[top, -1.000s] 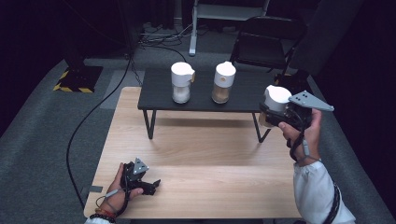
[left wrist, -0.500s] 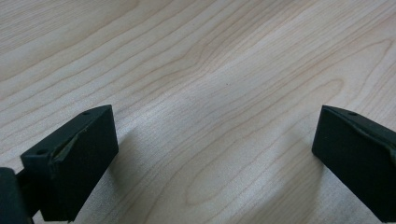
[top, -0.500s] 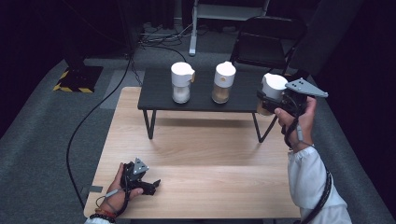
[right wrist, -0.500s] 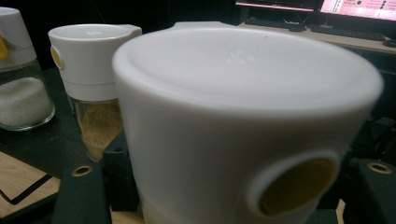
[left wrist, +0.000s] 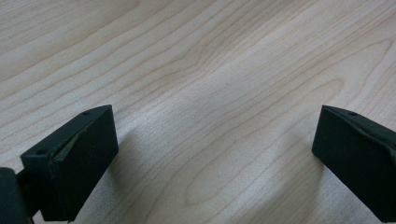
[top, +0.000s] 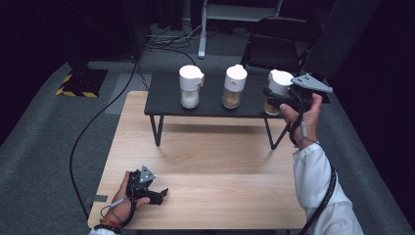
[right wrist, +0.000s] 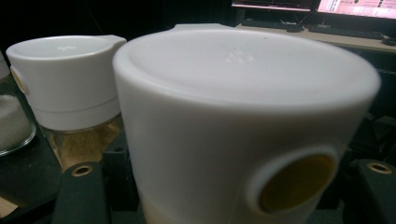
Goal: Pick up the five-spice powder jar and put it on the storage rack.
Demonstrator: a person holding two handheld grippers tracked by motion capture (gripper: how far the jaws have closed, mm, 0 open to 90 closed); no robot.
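The right gripper point(top: 272, 99) is clamped on a white-lidded jar point(top: 277, 88). A second ago the jar was off the right end of the black shelf point(top: 210, 103); now it is at the shelf's right edge, in line with two other jars point(top: 234, 86). The left gripper point(top: 155, 194) lies with its fingers apart near the table's point(top: 210, 161) front left corner, same as before.

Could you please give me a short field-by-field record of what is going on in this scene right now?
setting: wooden table with a low black shelf at its far side
on shelf: jar of white grains, jar of brown grains
right gripper: shut on third jar at the shelf's right end
third jar lid: white, round yellow spot on its side
left gripper: open, resting on the table, holding nothing
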